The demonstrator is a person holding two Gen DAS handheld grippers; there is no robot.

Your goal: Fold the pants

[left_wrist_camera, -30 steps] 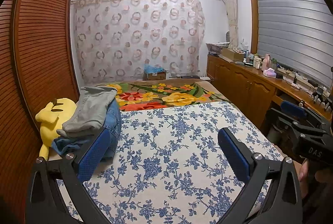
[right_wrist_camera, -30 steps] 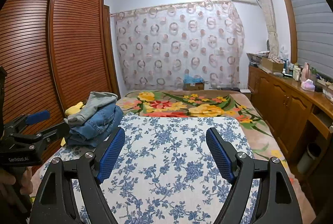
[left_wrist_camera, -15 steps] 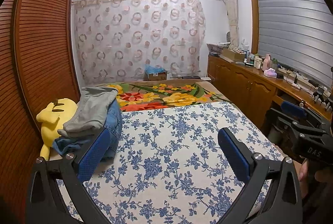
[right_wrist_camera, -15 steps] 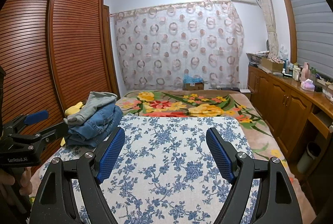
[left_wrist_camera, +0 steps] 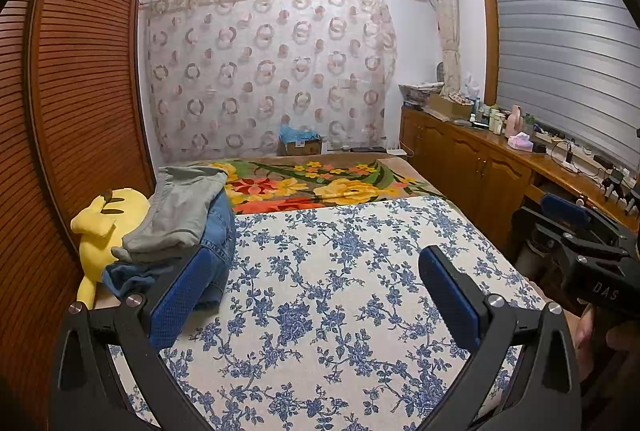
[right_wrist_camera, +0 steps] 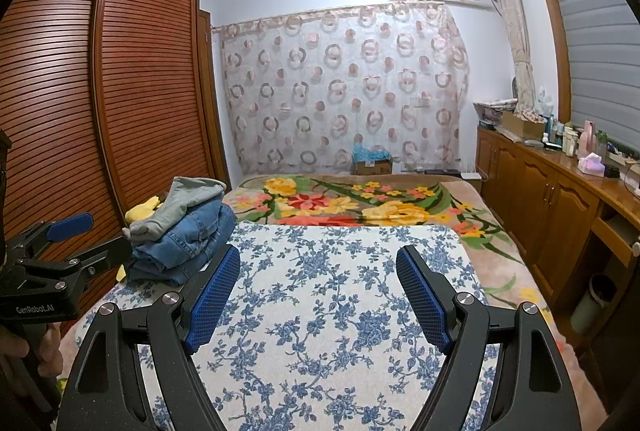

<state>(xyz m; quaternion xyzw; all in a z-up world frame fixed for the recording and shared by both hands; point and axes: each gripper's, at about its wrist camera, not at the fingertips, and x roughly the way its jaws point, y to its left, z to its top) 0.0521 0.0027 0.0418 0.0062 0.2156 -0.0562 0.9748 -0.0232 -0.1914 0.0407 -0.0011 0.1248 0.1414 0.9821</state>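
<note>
Pants lie in a folded pile, grey pants (left_wrist_camera: pixel 180 211) on blue jeans (right_wrist_camera: pixel 188 239), at the left edge of the bed (left_wrist_camera: pixel 340 271), beside a yellow plush toy (left_wrist_camera: pixel 106 227), while left gripper (left_wrist_camera: pixel 316 291) and right gripper (right_wrist_camera: pixel 318 291) hover above the floral sheet, fingers wide and empty.

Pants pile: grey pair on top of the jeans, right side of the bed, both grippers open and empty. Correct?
Wrong side. The pile, grey pants over the jeans, sits on the bed's left side by the wardrobe, per the right wrist view. Left gripper and right gripper are open and empty.
</note>
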